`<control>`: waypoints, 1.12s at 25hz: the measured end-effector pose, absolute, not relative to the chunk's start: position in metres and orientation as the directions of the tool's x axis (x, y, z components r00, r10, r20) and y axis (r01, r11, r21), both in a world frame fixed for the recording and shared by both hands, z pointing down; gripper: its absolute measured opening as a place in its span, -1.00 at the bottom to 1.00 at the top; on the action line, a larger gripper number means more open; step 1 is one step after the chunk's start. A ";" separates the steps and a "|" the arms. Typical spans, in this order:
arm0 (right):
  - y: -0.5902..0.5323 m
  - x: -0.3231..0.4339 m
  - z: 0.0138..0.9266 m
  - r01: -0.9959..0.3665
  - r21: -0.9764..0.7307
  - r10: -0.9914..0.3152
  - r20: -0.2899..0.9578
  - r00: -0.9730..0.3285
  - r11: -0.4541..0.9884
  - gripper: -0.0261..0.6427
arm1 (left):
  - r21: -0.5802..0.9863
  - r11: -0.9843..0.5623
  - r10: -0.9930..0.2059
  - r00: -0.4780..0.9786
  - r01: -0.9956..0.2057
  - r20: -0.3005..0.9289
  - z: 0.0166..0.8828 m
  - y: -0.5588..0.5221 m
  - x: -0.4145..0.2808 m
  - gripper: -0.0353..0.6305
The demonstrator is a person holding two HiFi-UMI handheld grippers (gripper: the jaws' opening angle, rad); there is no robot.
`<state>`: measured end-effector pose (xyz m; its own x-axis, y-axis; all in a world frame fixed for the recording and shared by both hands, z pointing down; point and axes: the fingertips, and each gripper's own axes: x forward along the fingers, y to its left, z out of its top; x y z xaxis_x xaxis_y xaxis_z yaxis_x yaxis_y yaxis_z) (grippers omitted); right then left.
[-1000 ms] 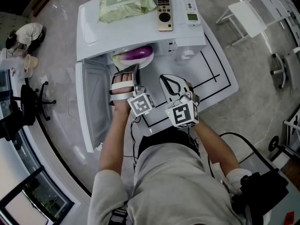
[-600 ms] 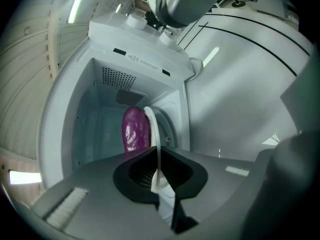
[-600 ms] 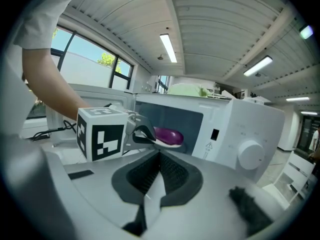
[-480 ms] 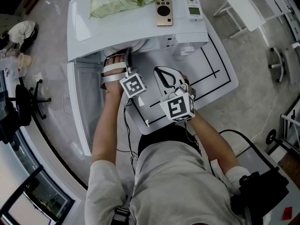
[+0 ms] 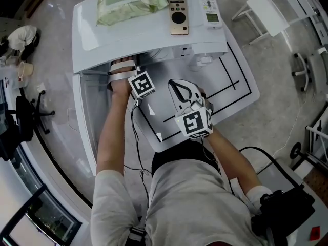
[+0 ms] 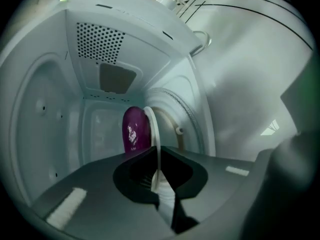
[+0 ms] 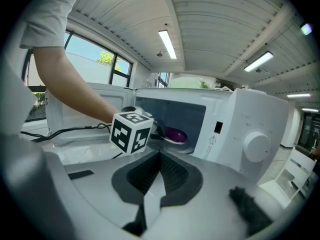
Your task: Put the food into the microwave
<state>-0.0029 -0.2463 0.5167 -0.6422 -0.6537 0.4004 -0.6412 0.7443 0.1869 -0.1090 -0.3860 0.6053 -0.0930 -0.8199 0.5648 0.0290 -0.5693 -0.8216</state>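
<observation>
A white plate (image 6: pixel 153 132) carrying a purple eggplant (image 6: pixel 135 131) is inside the white microwave (image 5: pixel 138 41). In the left gripper view my left gripper (image 6: pixel 159 178) is shut on the plate's near rim, deep in the cavity. From the head view only its marker cube (image 5: pixel 141 84) and the hand show; the plate is hidden under the microwave top. My right gripper (image 5: pixel 179 87) is shut with nothing in it, on the table in front of the microwave's control panel. The right gripper view shows the eggplant (image 7: pixel 175 134) inside the open oven.
The microwave door (image 5: pixel 86 118) hangs open to the left. A green wipes pack (image 5: pixel 130 3), a gold remote (image 5: pixel 178 8) and a white remote (image 5: pixel 209 6) lie on the microwave top. The white table (image 5: pixel 228 83) has black lines. A white chair (image 5: pixel 269 10) stands at far right.
My left gripper has moved forward into the microwave with the plate, so the plate and eggplant are now out of the head view. The right gripper has stayed nearly still.
</observation>
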 end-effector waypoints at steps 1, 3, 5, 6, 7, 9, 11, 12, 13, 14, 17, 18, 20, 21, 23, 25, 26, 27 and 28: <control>-0.247 -0.002 0.517 -0.642 0.185 -0.654 0.401 -0.641 0.744 -0.89 | -0.820 -0.572 -0.818 -0.094 0.033 0.567 0.607 -0.389 -0.109 -0.82; -0.248 -0.001 0.517 -0.645 0.183 -0.655 0.403 -0.639 0.742 -0.89 | -0.818 -0.573 -0.818 -0.092 0.042 0.568 0.608 -0.395 -0.107 -0.82; -0.249 0.000 0.518 -0.647 0.182 -0.655 0.407 -0.637 0.741 -0.89 | -0.816 -0.574 -0.818 -0.090 0.063 0.568 0.610 -0.400 -0.106 -0.82; -0.250 0.001 0.519 -0.646 0.181 -0.654 0.409 -0.636 0.741 -0.89 | -0.813 -0.576 -0.817 -0.088 0.085 0.570 0.611 -0.403 -0.105 -0.81; -0.250 0.001 0.519 -0.646 0.180 -0.653 0.411 -0.636 0.742 -0.89 | -0.808 -0.579 -0.815 -0.085 0.111 0.573 0.613 -0.404 -0.105 -0.79; -0.249 0.001 0.520 -0.645 0.178 -0.651 0.415 -0.636 0.743 -0.89 | -0.787 -0.603 -0.797 -0.069 0.133 0.599 0.615 -0.406 -0.104 -0.78; -0.248 0.000 0.521 -0.643 0.173 -0.646 0.421 -0.637 0.746 -0.89 | -0.744 -0.661 -0.749 -0.040 0.091 0.661 0.618 -0.406 -0.104 -0.77; -0.248 -0.001 0.522 -0.640 0.168 -0.641 0.424 -0.640 0.750 -0.89 | -0.716 -0.695 -0.718 -0.023 0.068 0.696 0.619 -0.405 -0.103 -0.77; -0.247 -0.002 0.522 -0.637 0.163 -0.636 0.425 -0.644 0.754 -0.89 | -0.685 -0.727 -0.686 -0.006 0.057 0.728 0.620 -0.404 -0.103 -0.76; -0.246 -0.003 0.522 -0.633 0.159 -0.631 0.426 -0.648 0.757 -0.89 | -0.655 -0.753 -0.656 0.006 0.058 0.755 0.621 -0.403 -0.104 -0.74; -0.244 -0.006 0.522 -0.629 0.153 -0.625 0.427 -0.654 0.763 -0.89 | -0.589 -0.807 -0.589 0.014 0.051 0.808 0.622 -0.403 -0.107 -0.71; -0.243 -0.006 0.522 -0.629 0.151 -0.624 0.428 -0.654 0.763 -0.89 | -0.575 -0.817 -0.575 0.012 0.036 0.818 0.623 -0.404 -0.108 -0.70; -0.243 -0.005 0.522 -0.630 0.150 -0.624 0.429 -0.653 0.762 -0.89 | -0.563 -0.826 -0.563 0.007 0.018 0.827 0.622 -0.404 -0.110 -0.64; -0.244 -0.004 0.522 -0.631 0.150 -0.625 0.429 -0.652 0.761 -0.89 | -0.563 -0.826 -0.563 0.004 0.017 0.826 0.622 -0.403 -0.111 -0.64; -0.245 -0.002 0.523 -0.635 0.150 -0.629 0.430 -0.648 0.757 -0.89 | -0.571 -0.821 -0.571 0.003 0.021 0.821 0.621 -0.401 -0.109 -0.62; -0.246 -0.001 0.522 -0.640 0.147 -0.631 0.432 -0.645 0.754 -0.89 | -0.576 -0.817 -0.576 0.011 0.016 0.817 0.620 -0.398 -0.106 -0.60; -0.246 -0.001 0.522 -0.641 0.146 -0.631 0.433 -0.644 0.754 -0.89 | -0.577 -0.817 -0.577 0.017 0.011 0.817 0.619 -0.395 -0.104 -0.58; -0.246 -0.001 0.522 -0.640 0.146 -0.631 0.433 -0.644 0.754 -0.89 | -0.576 -0.817 -0.576 0.023 0.006 0.817 0.618 -0.393 -0.103 -0.55; -0.245 -0.002 0.521 -0.639 0.146 -0.630 0.433 -0.645 0.755 -0.89 | -0.575 -0.818 -0.575 0.027 0.004 0.818 0.617 -0.391 -0.101 -0.52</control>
